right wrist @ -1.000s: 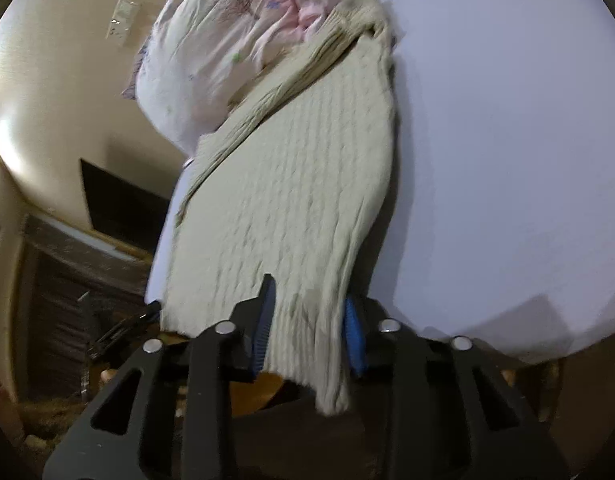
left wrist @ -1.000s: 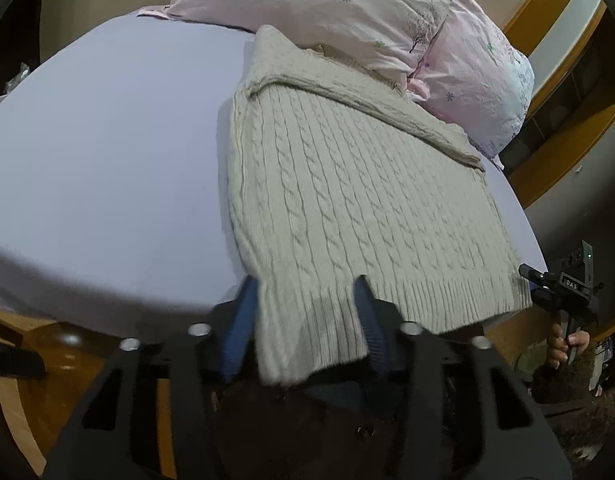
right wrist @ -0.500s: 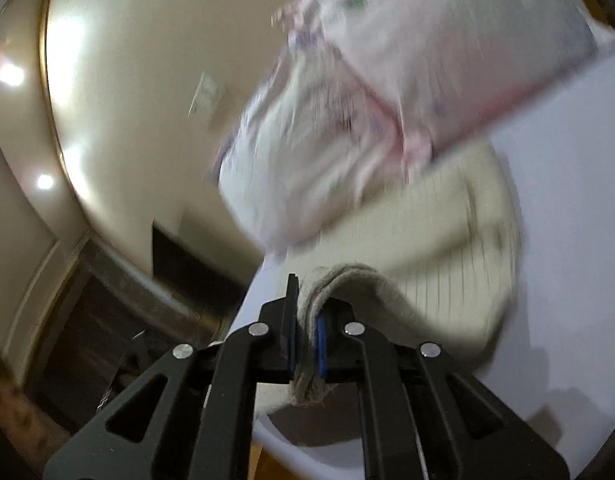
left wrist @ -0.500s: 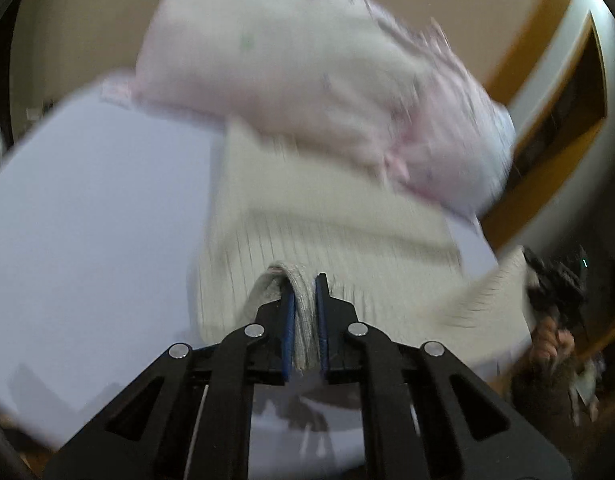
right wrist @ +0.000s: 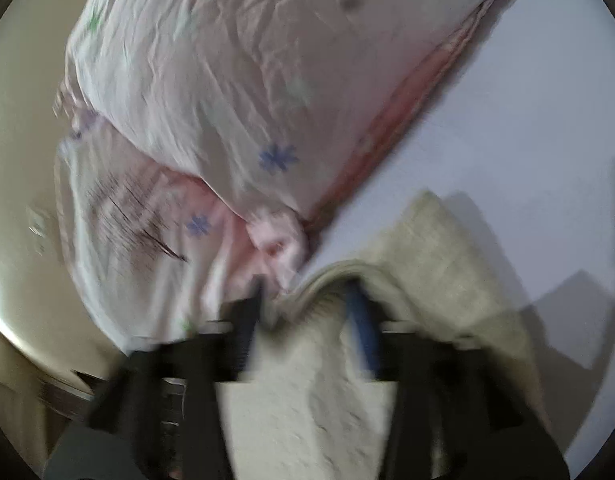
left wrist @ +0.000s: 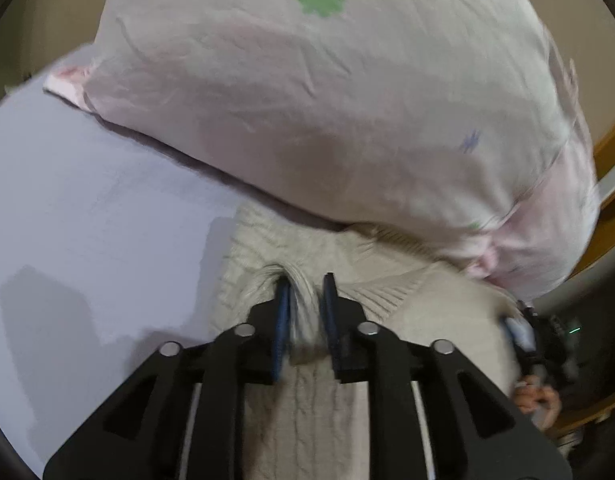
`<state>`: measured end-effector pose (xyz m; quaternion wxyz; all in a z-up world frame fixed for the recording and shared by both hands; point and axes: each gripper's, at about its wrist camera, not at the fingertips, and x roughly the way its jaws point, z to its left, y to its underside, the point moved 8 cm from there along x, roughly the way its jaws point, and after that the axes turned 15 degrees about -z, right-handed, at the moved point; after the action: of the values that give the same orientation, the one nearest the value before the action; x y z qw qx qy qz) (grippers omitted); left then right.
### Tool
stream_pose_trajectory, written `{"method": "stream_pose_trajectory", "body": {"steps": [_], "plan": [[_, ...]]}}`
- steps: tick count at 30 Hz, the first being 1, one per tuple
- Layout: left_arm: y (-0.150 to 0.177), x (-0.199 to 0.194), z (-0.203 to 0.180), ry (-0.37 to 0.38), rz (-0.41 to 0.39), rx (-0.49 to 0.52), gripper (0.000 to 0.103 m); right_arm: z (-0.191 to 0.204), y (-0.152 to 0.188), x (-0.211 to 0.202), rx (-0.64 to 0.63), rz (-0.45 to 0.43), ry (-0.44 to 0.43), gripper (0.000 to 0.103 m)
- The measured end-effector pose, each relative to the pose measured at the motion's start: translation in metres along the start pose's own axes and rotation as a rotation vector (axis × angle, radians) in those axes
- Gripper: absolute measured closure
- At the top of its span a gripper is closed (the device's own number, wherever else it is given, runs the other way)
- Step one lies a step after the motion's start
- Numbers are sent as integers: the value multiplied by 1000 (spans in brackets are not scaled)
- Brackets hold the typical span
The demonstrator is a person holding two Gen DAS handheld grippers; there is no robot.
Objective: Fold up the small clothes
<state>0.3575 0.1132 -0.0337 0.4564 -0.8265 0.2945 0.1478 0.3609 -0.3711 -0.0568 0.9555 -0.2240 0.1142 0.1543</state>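
A cream cable-knit sweater (left wrist: 407, 304) lies folded over on the lilac bed sheet (left wrist: 87, 216), its far edge against the pink pillow (left wrist: 327, 112). My left gripper (left wrist: 305, 284) stands over its left side with the jaws parted and the ribbed hem loose between them. In the right wrist view the sweater (right wrist: 447, 248) is blurred; my right gripper (right wrist: 307, 292) has its jaws apart with a fold of the knit lying between them.
A second pink pillow (right wrist: 147, 240) lies beside the first (right wrist: 227, 80) at the head of the bed. A wooden bed frame (left wrist: 611, 184) runs along the right. The other gripper and hand (left wrist: 543, 360) show at the right edge.
Both grippers carried the sweater's hem up toward the pillows, folding it in half. The jaws were clamped on the hem half a second ago and have now parted.
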Motion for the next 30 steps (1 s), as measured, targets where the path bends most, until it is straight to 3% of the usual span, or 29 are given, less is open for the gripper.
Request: {"method": "stream_pose_trajectory", "body": {"steps": [1,2,3,5,8,13,18,22,23,24,25,28,30], "plan": [[-8,-5,5,15,-19,-39,46,3,-5,-2,-2,-25,-9,36],[-21,-19,12,14,-95,-74,19,6,-11,-6,-26,-62,1,27],[-30,-27,10,11,-146,-83,14,9,-17,-11,-53,-94,2,23],[-41,-49,18,11,-215,-80,14,12,-23,-26,-105,-129,-7,21],[-24,-57,29,-31,-125,-35,14,7,-31,-49,-163,-168,-27,17],[36,-48,39,-42,71,5,22,-7,-35,-51,-178,-201,-8,16],[59,-46,27,-17,92,24,26,-2,-31,-46,-192,-185,-21,16],[57,-38,21,0,74,-52,41,-6,-25,-41,-179,-142,-34,16],[57,-34,19,6,76,-79,64,-6,-23,-40,-174,-130,-38,16],[63,-28,20,35,114,-147,76,-6,-23,-39,-170,-119,-40,16],[68,-22,23,57,139,-215,82,-7,-22,-38,-163,-110,-44,16],[65,-19,19,91,123,-283,86,-7,-20,-38,-139,-89,-61,15],[55,-26,5,157,102,-327,87,-6,-21,-39,-126,-85,-75,15]]}}
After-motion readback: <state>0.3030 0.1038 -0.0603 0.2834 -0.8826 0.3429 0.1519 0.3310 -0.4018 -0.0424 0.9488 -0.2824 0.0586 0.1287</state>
